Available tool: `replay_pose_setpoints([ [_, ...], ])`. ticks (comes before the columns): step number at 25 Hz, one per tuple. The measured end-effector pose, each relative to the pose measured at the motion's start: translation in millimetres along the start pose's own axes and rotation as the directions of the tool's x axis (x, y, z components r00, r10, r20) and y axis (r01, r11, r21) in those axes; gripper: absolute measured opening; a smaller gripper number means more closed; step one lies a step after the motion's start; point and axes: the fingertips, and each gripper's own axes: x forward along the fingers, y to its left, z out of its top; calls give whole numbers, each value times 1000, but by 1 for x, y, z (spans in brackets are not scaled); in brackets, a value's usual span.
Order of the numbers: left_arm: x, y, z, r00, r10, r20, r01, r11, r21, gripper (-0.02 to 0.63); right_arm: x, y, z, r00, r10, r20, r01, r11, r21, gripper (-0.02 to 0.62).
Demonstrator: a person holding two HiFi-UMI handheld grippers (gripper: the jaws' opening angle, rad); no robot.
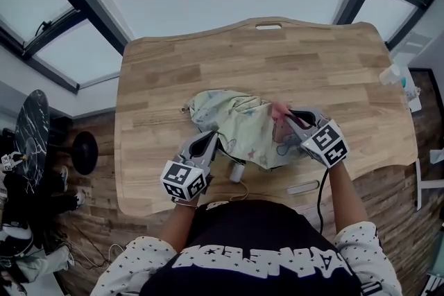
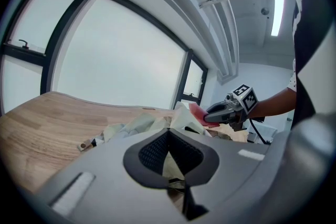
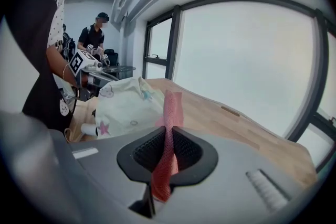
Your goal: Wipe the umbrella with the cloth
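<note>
The umbrella (image 1: 239, 123) lies bunched mid-worktop (image 1: 159, 73), toward the near edge. The left gripper (image 1: 207, 143) is clamped on a fold of its fabric. The right gripper (image 1: 290, 118) pinches the pink cloth (image 1: 279, 109) just over the umbrella's right side. To wipe well, I'd hold the left grip firm so the fabric pulls taut, then drag the cloth flat across it in long strokes — lightly, since thin fabric could bunch or slip free.
</note>
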Motion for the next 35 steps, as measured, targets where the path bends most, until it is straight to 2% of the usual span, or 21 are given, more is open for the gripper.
replay_pose_setpoints([
  [16, 3, 1, -1, 1000, 3, -13, -3, 1000, -3, 1, 6, 54, -52, 980, 138, -145, -145, 989, -40, 46],
  [35, 4, 2, -3, 1000, -10, -18, 10, 1000, -6, 2, -10, 120, -84, 935, 276, -221, -288, 957, -24, 46],
])
